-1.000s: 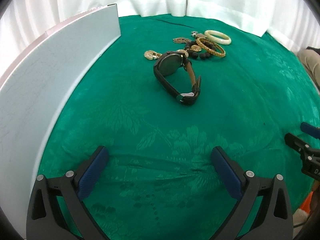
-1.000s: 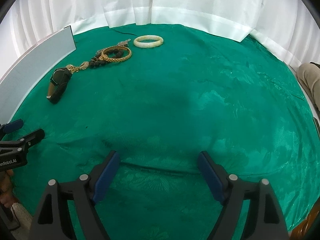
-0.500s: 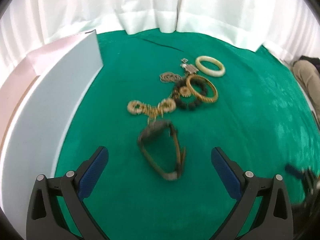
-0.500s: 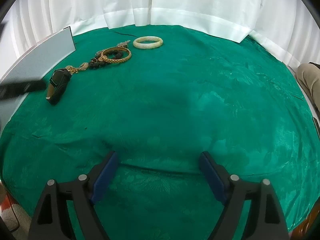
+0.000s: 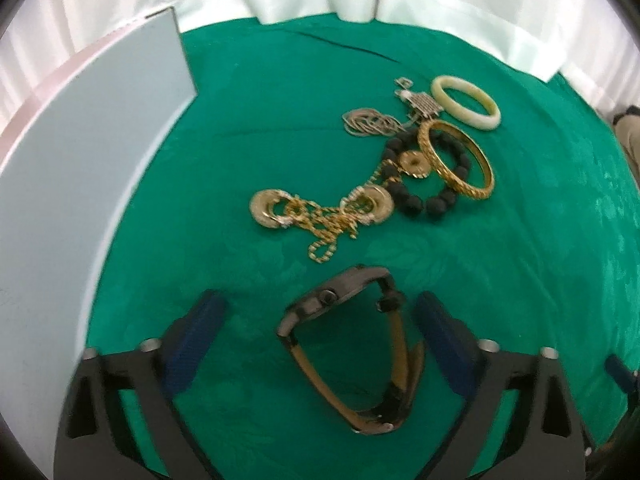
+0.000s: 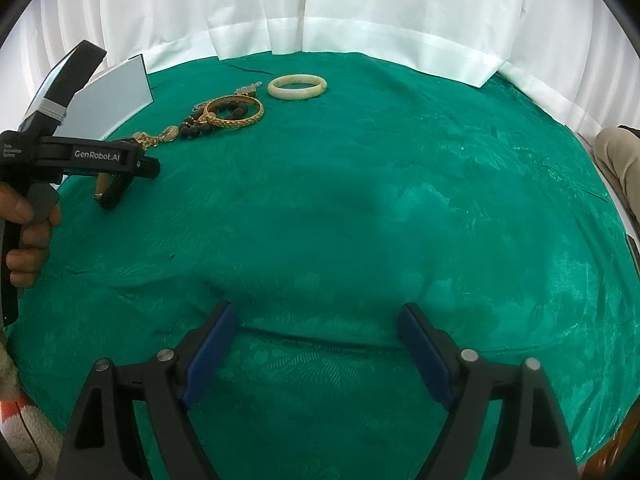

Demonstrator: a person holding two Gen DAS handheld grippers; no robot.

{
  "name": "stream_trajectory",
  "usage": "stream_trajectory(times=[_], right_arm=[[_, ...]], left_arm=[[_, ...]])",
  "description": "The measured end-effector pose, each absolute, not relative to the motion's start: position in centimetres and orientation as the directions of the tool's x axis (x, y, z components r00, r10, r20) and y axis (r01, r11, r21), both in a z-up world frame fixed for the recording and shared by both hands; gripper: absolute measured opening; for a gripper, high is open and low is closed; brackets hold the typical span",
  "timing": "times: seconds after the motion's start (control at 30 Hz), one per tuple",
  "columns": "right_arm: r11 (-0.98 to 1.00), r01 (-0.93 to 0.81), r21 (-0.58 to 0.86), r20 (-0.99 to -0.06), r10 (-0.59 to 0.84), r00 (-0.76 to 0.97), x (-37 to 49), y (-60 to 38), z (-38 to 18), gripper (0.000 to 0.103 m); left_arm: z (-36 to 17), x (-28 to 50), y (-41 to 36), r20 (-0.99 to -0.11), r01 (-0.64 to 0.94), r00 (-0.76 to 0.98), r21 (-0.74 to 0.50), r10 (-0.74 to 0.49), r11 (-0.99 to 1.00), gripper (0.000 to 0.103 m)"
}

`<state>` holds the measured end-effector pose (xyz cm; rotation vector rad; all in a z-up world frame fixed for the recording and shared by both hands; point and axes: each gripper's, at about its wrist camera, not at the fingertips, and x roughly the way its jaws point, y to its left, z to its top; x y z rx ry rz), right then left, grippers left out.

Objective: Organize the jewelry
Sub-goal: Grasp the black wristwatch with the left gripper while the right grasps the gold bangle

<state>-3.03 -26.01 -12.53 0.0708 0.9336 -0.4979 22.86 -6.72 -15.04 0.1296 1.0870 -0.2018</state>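
Green cloth (image 5: 500,280) | left wrist: watch (image 5: 356,352) is framed between left gripper (image 5: 320,336) pads, jaws just narrowed, no contact seen; jewelry pile (image 5: 400,168) beyond | right wrist: right gripper (image 6: 316,344) held wide, empty.

Two black plastic hand-held grippers w/ blue pads

Left hand-held gripper (image 5: 318,326): silver screws, white "GenRobot.AI" on its side, grey trigger. Right hand-held gripper (image 6: 316,342): same build, blue finger pads (image 6: 208,356), silver screws.
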Motion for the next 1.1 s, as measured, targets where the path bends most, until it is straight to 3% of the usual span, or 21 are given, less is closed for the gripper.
stream_trajectory(times=[0.03, 0.1, 0.2, 0.43, 0.6, 0.77, 0.83, 0.87, 0.9, 1.1], right_arm=[[0.885, 0.440, -0.153, -0.783, -0.380, 0.492, -3.0, -26.0, -12.5, 0.086], [0.884, 0.441, -0.153, -0.783, -0.381, 0.492, -3.0, -26.0, -12.5, 0.086], [0.885, 0.440, -0.153, -0.783, -0.380, 0.492, -3.0, -26.0, -12.5, 0.086], [0.894, 0.422, -0.150, -0.790, -0.365, 0.493, -3.1, -26.1, -12.5, 0.086], [0.917, 0.385, -0.105, -0.851, -0.283, 0.443, -1.2, -27.1, -11.6, 0.086], [0.955, 0.296, -0.009, -0.807, -0.182, 0.561, 3.8, -27.5, -8.0, 0.085], [0.979, 0.203, 0.009, -0.783, -0.120, 0.610, 7.5, -26.9, -6.7, 0.071], [0.988, 0.155, 0.008, -0.786, -0.090, 0.612, 9.5, -26.4, -6.4, 0.049], [0.992, 0.127, 0.005, -0.791, -0.074, 0.607, 10.8, -26.1, -6.4, 0.038], [0.997, 0.056, -0.044, -0.848, -0.067, 0.525, 19.1, -25.5, -9.1, 0.034]], left_arm=[[-14.9, 22.9, -6.7, -0.887, 0.230, 0.450, -0.001, -0.108, 0.973, 0.081], [-14.5, 22.6, -6.7, -0.879, 0.239, 0.463, 0.005, -0.109, 0.971, 0.058], [-14.4, 22.3, -6.2, -0.877, 0.238, 0.461, -0.027, -0.137, 0.971, 0.052], [-13.4, 19.5, -3.9, -0.870, 0.227, 0.460, -0.076, -0.176, 0.971, 0.049], [-12.2, 17.3, -1.6, -0.860, 0.221, 0.470, -0.101, -0.197, 0.970, 0.049], [-10.9, 15.5, 0.0, -0.843, 0.217, 0.495, -0.115, -0.211, 0.969, 0.049], [-10.4, 15.0, 0.4, -0.837, 0.216, 0.501, -0.123, -0.218, 0.969, 0.049], [-10.3, 14.9, 0.6, -0.836, 0.214, 0.502, -0.126, -0.219, 0.969, 0.049], [-10.1, 14.7, 0.8, -0.835, 0.212, 0.503, -0.129, -0.221, 0.969, 0.049], [-9.2, 13.4, 2.1, -0.832, 0.194, 0.509, -0.139, -0.221, 0.971, 0.049]])
